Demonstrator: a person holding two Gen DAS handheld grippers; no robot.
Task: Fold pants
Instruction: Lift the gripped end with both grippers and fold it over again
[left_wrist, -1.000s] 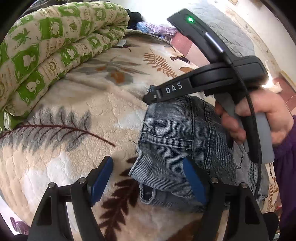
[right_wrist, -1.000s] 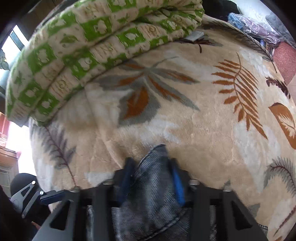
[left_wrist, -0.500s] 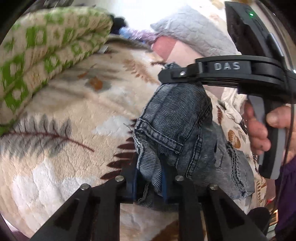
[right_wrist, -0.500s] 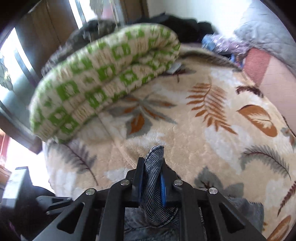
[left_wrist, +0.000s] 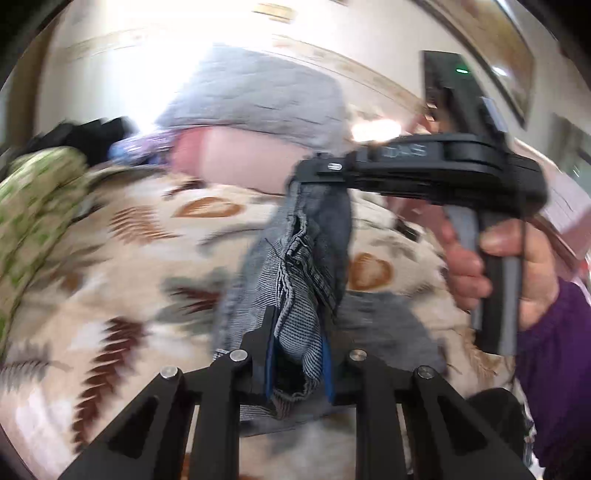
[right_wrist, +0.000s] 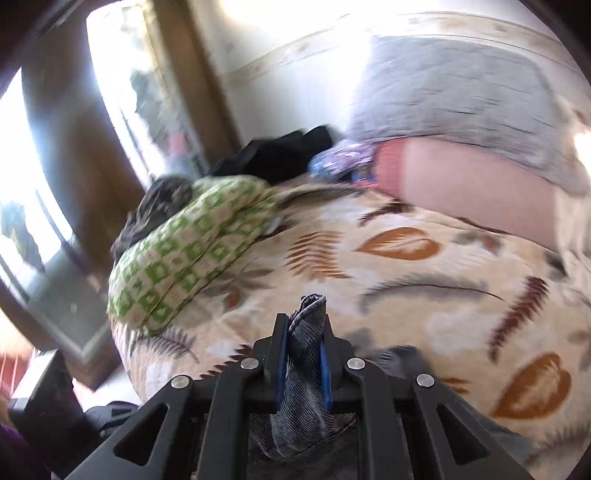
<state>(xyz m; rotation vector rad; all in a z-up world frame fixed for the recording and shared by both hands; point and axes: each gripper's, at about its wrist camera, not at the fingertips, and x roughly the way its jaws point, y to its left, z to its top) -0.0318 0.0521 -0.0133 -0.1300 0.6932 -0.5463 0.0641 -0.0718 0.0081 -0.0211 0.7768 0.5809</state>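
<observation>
Grey-blue denim pants hang between my two grippers above a leaf-patterned bed blanket. My left gripper is shut on one edge of the pants. My right gripper shows in the left wrist view, held by a hand, shut on the upper edge. In the right wrist view the right gripper pinches a fold of the pants between its blue pads. The rest of the pants trails down to the blanket.
A rolled green-and-cream quilt lies at the bed's left side. A grey quilted cover over a pink pillow sits at the head. Dark clothes are piled behind the quilt. A window is at the left.
Both grippers have risen and lifted the pants off the blanket; the views now tilt up toward the wall. A second ago the left gripper was open; it closed on the pants.
</observation>
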